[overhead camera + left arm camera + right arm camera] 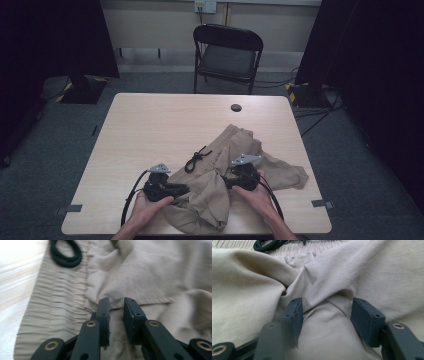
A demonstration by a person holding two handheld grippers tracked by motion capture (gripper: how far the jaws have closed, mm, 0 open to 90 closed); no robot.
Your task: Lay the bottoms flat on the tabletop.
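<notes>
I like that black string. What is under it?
The black cord lies on the gathered waistband of the beige pants, which are crumpled on the table. What is beneath the fabric there is covered.

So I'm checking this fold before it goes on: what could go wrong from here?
The left claw stands narrowly open at a seam of the beige trousers; it may catch too little cloth and slip off. The right claw straddles a thick bunched fold and may drag layers. The black drawstring could snag.
</notes>
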